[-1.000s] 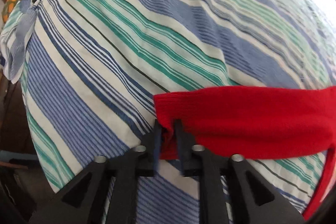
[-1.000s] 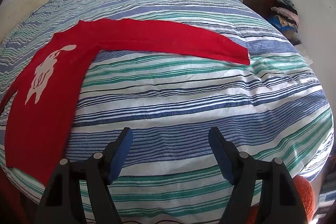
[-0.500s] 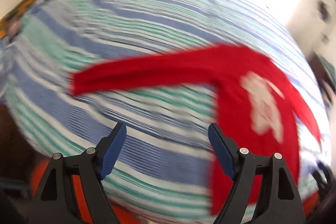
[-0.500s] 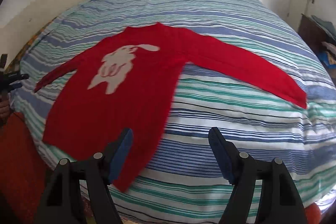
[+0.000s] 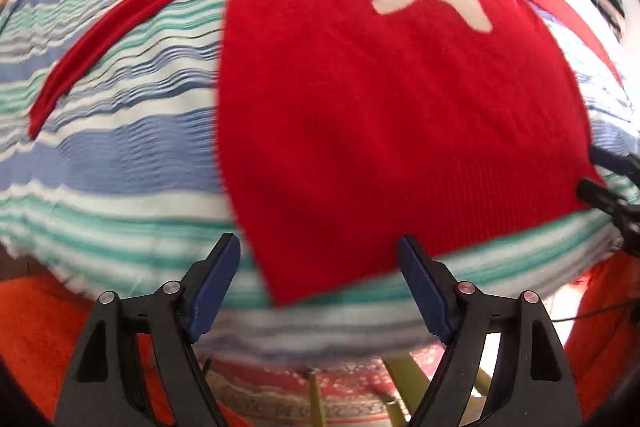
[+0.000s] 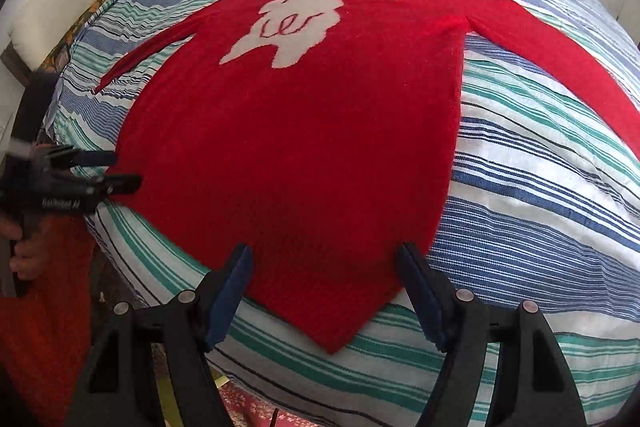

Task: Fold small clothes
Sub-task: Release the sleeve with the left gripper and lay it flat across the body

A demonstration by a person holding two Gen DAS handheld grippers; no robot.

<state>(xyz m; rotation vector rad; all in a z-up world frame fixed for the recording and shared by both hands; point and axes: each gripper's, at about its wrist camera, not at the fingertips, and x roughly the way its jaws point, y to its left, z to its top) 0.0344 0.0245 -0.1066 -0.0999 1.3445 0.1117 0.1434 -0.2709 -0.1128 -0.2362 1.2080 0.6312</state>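
Red sweater [image 6: 304,147] lies flat & face-up on the bed [image 6: 540,187], over a blue/green/white striped bedspread [image 5: 120,155]; white animal motif [image 6: 296,23] on the chest, neckline at the far side, hem toward both cams. Both sleeves spread out to the sides: left sleeve [image 5: 120,23] runs down toward the bed's left edge, right sleeve [image 6: 560,67] stretches off to the right. Left gripper [image 5: 320,291] hangs above the hem's left corner, fingers [image 5: 216,287] wide apart w/ nothing clamped; the corner shows between them but the pads aren't on it. Right gripper [image 6: 326,295] sits over the hem's right corner, fingers [image 6: 420,299] also wide apart, cloth visible in the gap, no grip. Left-cam view is motion-blurred. In the right cam, the left gripper shows at the far left near the hem edge, a hand [image 6: 24,247] on its handle. Orange-red fabric [image 5: 36,327] fills the lower left below the bed edge; patterned rug [image 5: 320,387] on the floor.
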